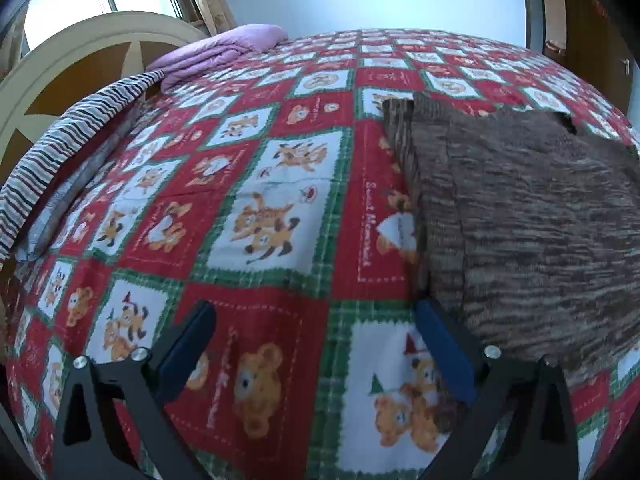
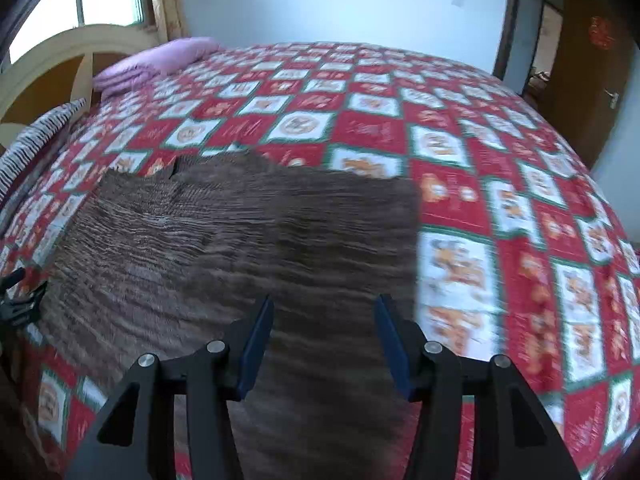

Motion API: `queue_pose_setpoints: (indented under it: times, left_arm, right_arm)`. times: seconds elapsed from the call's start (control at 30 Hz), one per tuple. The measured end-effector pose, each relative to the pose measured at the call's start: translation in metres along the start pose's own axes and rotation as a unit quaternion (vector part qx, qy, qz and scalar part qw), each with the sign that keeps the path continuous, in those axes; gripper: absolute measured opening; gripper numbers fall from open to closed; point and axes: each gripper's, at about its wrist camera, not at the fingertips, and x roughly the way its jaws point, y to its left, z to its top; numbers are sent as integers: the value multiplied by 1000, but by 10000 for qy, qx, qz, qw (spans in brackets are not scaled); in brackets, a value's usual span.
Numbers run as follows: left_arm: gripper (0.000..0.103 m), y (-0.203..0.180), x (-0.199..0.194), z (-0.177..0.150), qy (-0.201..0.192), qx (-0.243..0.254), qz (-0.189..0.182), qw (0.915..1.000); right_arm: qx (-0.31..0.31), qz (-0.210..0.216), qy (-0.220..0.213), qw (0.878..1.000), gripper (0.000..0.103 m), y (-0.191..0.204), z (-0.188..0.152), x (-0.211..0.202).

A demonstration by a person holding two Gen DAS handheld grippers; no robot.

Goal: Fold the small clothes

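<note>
Broadly, a red patchwork quilt (image 2: 460, 208) covers the bed; a brown knit garment (image 2: 248, 240) lies flat on it, one side already turned in. Looks soft, floppy, fairly thick: likely grips well, sags when lifted. Best taken at edge or corners. Left gripper (image 1: 316, 316) gapes wide, empty, beside the knit's left edge. Right gripper (image 2: 325, 312) half-open above the knit, gripping nothing.

A folded purple blanket (image 1: 224, 50) lies on the teddy-bear bedspread (image 1: 260, 208).
</note>
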Motion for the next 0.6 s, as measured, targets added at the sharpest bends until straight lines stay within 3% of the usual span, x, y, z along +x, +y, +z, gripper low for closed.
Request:
queue_pose_setpoints:
  times: [0.1,0.17,0.37,0.6]
  left_arm:
    - [97,18,-9,-5,-189,-373,-513,9978]
    - [97,26,-12,-5,-291,-626,-604,9958]
    - [97,27,-10,-5,-250,-797,-524,9951]
    - [98,33,-9,-18,41,-833,-504,9952]
  right_arm:
    - [-14,434,-75,9990,54,28,-2,0]
    - [-288,693,-125,9971,54,57,-6,-3]
    - [-1527,1558,-61,9759,54,163,-7,1]
    - [-1930,2053,342,9589,56,238,-40,23]
